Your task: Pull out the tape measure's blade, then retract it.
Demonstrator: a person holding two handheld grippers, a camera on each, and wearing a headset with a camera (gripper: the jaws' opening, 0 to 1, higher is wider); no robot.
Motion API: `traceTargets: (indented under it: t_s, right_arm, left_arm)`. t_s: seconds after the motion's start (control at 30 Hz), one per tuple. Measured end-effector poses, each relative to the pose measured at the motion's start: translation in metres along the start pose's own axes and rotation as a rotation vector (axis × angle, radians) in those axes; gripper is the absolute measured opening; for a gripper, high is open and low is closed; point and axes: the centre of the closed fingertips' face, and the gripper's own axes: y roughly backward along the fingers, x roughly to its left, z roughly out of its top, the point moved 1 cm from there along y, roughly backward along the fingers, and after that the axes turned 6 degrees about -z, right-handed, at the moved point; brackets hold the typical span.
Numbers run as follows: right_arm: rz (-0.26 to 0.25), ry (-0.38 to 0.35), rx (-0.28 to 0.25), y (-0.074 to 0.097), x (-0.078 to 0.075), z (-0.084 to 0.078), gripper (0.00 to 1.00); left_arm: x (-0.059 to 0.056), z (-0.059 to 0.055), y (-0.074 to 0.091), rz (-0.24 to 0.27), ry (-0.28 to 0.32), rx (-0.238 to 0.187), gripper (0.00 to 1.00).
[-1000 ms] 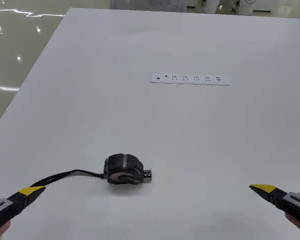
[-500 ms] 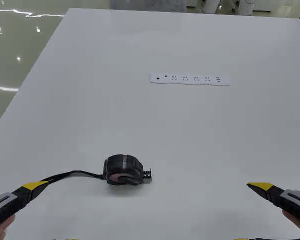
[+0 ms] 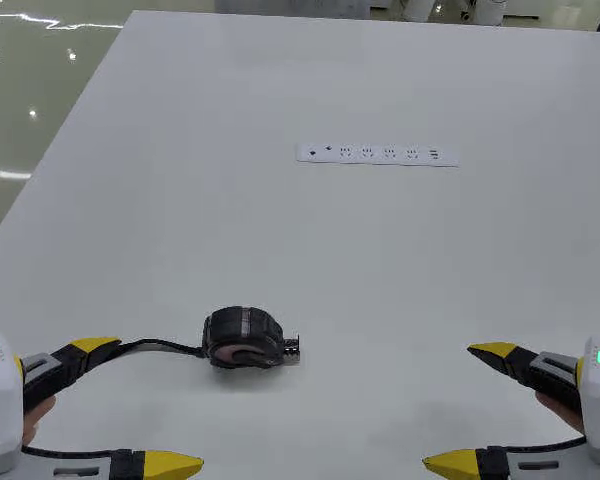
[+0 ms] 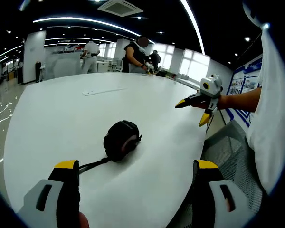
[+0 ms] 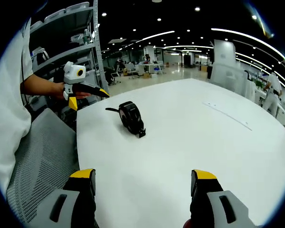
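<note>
both claws released, holding nothing: left gripper (image 3: 130, 405) and right gripper (image 3: 470, 406) sit either side of the tape measure (image 3: 243, 339). it lies near the front edge of the bench (image 3: 280, 220), left of middle, blade hook (image 3: 293, 347) at the case mouth. judged: nothing done; pull-out and retraction remain.

White table (image 3: 430, 260): tape measure (image 3: 244, 339) (strapped), power strip (image 3: 376, 154)

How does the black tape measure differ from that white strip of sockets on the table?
The tape measure is black and rounded; the socket strip is white, long and flat. The tape measure lies toward the near side; the socket strip lies farther back. Both rest on the white table, untouched.
</note>
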Motion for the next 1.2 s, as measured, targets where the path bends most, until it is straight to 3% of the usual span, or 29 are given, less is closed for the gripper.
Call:
traceTargets:
  t_s: [0.6,0.83,1.2]
  right_arm:
    - [0.061,0.055,0.008,-0.027,-0.009,0.014,0.81]
    - [0.094,0.073,0.009,-0.040,-0.009,0.018,0.81]
    - [0.145,0.101,0.009,-0.064,-0.009,0.024,0.80]
  left_arm:
    - [0.011,0.015,-0.028,-0.080,-0.065,0.037,0.97]
    - [0.015,0.016,-0.042,-0.121,-0.097,0.066,0.96]
    - [0.025,0.008,-0.061,-0.181,-0.142,0.138,0.91]
